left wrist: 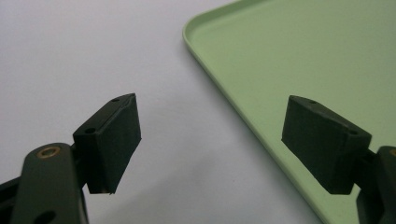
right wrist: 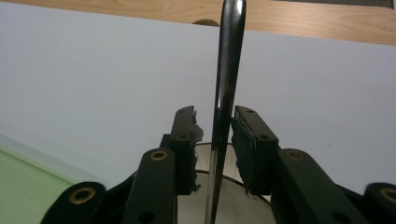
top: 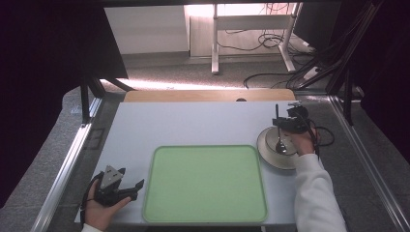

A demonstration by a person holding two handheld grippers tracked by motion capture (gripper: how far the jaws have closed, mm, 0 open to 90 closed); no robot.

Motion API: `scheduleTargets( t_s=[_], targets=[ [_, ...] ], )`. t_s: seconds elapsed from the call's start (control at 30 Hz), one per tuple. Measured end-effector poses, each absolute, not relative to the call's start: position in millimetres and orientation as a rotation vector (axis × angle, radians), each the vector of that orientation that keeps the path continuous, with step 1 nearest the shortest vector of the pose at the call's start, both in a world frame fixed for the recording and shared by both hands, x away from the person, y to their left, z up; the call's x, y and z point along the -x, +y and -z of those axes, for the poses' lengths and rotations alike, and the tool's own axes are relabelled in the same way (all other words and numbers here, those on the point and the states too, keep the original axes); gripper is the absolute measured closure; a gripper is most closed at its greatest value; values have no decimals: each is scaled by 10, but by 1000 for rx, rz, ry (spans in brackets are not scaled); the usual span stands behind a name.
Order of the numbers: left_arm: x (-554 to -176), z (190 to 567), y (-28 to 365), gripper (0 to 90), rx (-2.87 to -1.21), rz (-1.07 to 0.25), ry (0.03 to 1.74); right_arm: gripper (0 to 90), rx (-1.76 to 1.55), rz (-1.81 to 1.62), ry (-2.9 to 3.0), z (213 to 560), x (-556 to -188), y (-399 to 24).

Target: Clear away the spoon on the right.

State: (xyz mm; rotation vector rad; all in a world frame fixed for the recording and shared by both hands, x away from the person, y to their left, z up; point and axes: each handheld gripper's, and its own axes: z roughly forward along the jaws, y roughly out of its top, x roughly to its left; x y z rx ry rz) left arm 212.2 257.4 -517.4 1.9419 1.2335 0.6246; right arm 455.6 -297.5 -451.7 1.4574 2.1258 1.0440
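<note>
While the right hand-held gripper [top: 288,126] is hovering over the white bowl [top: 275,150] at the right side of the worktop [top: 193,125], its jaws are standing narrow on either side of a metal spoon [right wrist: 226,93], whose handle is rising upright between them and whose bowl end is resting down in the dish. In the right gripper view a thin gap is showing at each pad, so I cannot tell whether the spoon is being truly pinched or merely bracketed. That is where the risk is lying: a smooth, polished handle caught by so little pad is likely to be slipping or swivelling if lifted, dropping back with a clatter and perhaps nudging the bowl, which is sitting just beside the green tray [top: 205,183] and close to the worktop's right edge. Lifting at a slant could also be levering the spoon's head against the bowl's rim and tipping it. The left hand-held gripper [top: 126,186] is resting wide apart and holding nothing near the tray's left rim, too far off to be steadying anything.
</note>
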Motion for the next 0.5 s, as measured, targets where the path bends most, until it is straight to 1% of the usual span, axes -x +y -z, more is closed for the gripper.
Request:
scheduleTargets(
  t_s=[0.03,0.07,0.13,0.5],
  targets=[
    [-2122,5174,2575,191,-1942,-625,1234,737,-1460,-1043,2127,4525,-4560,-2978],
    [-2124,5175,2576,191,-1943,-625,1234,790,-1463,-1035,2124,4533,-4563,-2983],
    [-2124,5176,2576,191,-1944,-625,1234,827,-1470,-1060,2105,4537,-4565,-2998],
    [-2120,5166,2587,191,-1941,-632,1235,856,-1481,-1097,2089,4514,-4547,-3031]
  ],
)
